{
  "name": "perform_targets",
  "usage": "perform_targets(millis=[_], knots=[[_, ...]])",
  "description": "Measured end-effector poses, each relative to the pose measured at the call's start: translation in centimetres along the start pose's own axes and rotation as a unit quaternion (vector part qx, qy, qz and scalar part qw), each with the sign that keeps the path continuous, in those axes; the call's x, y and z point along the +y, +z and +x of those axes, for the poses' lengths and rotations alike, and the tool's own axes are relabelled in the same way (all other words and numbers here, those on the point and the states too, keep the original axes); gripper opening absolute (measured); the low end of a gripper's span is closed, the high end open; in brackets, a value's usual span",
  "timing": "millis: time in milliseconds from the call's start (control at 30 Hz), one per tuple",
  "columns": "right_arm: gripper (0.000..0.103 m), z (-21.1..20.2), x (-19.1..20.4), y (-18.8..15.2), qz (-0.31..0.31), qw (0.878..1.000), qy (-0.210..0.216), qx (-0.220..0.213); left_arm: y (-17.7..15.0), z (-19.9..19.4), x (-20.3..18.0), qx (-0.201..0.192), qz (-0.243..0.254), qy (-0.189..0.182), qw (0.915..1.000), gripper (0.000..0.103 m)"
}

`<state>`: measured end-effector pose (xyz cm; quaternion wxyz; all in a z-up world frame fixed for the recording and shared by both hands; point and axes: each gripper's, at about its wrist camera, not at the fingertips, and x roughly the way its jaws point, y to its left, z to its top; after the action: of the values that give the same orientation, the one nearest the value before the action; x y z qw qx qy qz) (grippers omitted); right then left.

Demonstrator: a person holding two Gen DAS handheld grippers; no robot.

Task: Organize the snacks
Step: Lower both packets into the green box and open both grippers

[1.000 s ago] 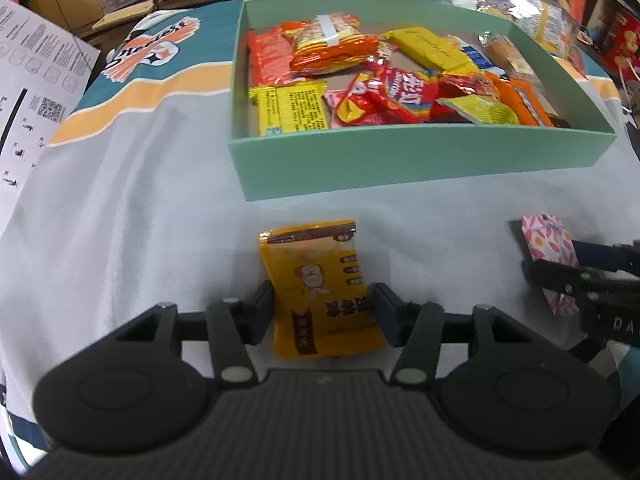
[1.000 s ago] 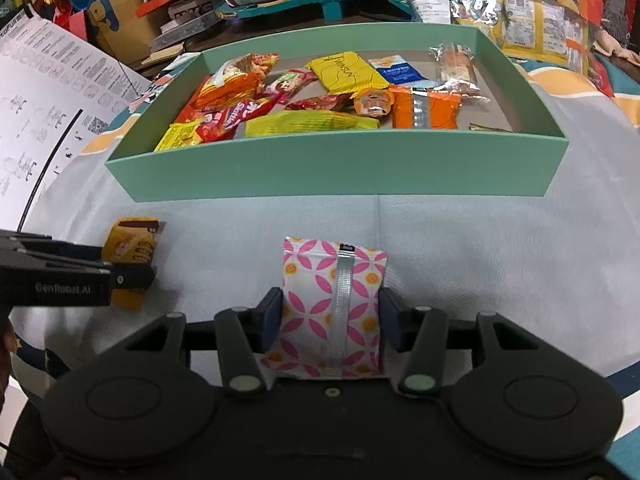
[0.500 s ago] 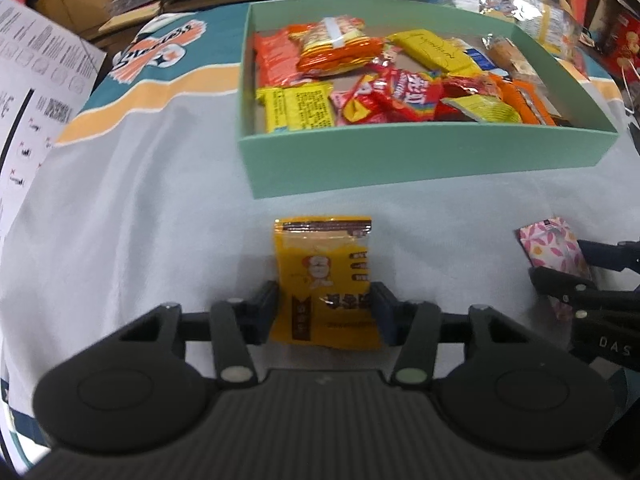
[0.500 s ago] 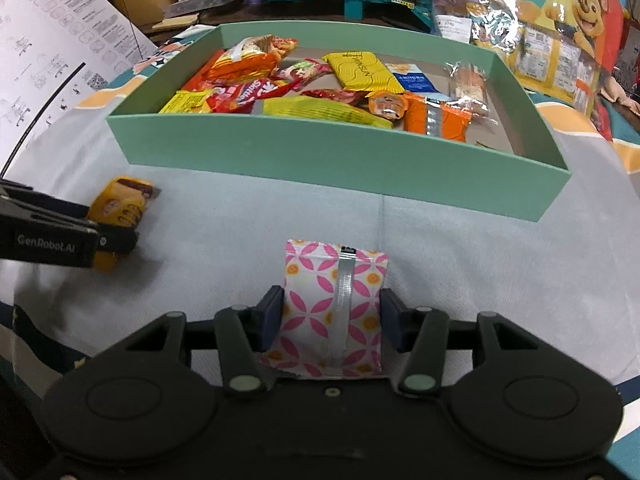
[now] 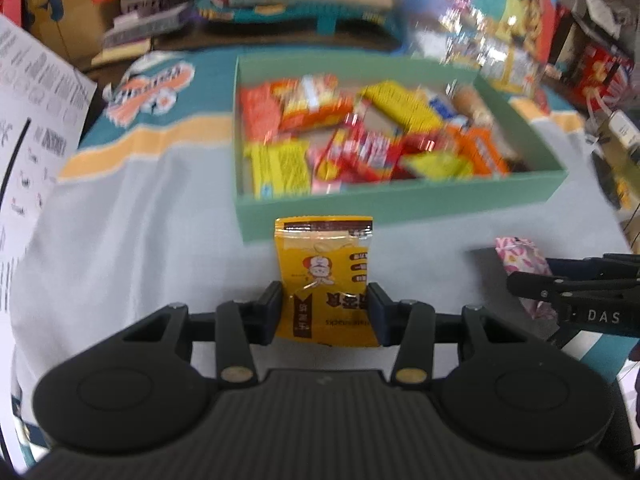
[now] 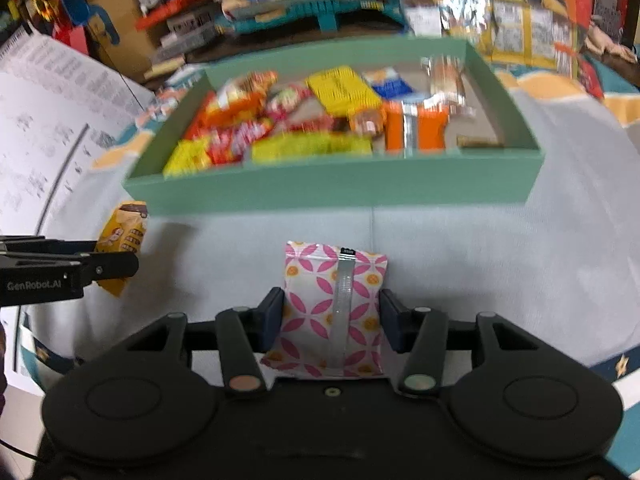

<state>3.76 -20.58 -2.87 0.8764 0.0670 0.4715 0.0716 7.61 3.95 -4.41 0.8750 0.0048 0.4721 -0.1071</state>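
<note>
One yellow packet (image 5: 325,280) is being squeezed by the closing left tongs (image 5: 325,312); one pink packet (image 6: 334,308) is gripped by the right tongs (image 6: 332,320). One green box (image 6: 332,188) is seen ahead of both.

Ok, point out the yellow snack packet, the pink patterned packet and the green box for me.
yellow snack packet (image 5: 323,276), left wrist view, on its printed front.
pink patterned packet (image 6: 332,308), right wrist view, beside its silver seam.
green box (image 6: 332,190), right wrist view, on its near wall.
</note>
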Motion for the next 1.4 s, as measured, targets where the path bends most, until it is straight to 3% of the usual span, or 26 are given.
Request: perform_targets(millis=[267, 433, 633, 867, 1233, 1267, 1300, 1333, 1367, 1400], knots=[[0.05, -2.1, -1.0, 5.6, 0.008, 0.998, 0.014, -0.053, 7.0, -0.4, -1.6, -0.046, 0.012, -0.018, 0.9987, 0.044], [0.05, -1.5, -2.9, 10.4, 0.021, 0.997, 0.009, -0.067, 11.9, 2.1, -3.1, -0.044, 0.007, -0.035, 0.9984, 0.044], [0.05, 1.9, -5.8, 15.5, 0.058, 0.996, 0.0, -0.067, 16.1, 6.7, -5.0, -0.032, 0.01, -0.026, 0.9991, 0.044], [0.05, 7.5, -8.5, 19.1, 0.08, 0.995, -0.005, -0.05, 17.8, 11.4, -5.6, -0.001, 0.007, -0.03, 0.9995, 0.044], [0.054, 13.0, -11.3, 22.4, 0.094, 0.995, -0.01, -0.044, 18.7, 15.1, -5.5, 0.029, 0.02, -0.012, 0.9993, 0.045], [0.062, 13.1, -11.4, 22.6, 0.096, 0.994, -0.015, -0.047, 18.9, 15.3, -5.5, 0.03, 0.02, -0.011, 0.9993, 0.048], [0.071, 13.2, -11.4, 22.8, 0.098, 0.994, -0.017, -0.049, 19.0, 15.4, -5.6, 0.029, 0.022, -0.01, 0.9993, 0.06], [0.088, 13.3, -11.5, 22.8, 0.103, 0.993, -0.018, -0.052, 19.1, 15.4, -5.6, 0.029, 0.023, -0.01, 0.9993, 0.072], [0.097, 13.1, -11.5, 22.8, 0.107, 0.993, -0.016, -0.057, 19.0, 15.2, -5.7, 0.025, 0.025, -0.008, 0.9993, 0.094], [0.099, 12.8, -11.5, 22.7, 0.11, 0.992, -0.011, -0.062, 18.9, 14.9, -5.8, 0.017, 0.028, -0.002, 0.9995, 0.103]])
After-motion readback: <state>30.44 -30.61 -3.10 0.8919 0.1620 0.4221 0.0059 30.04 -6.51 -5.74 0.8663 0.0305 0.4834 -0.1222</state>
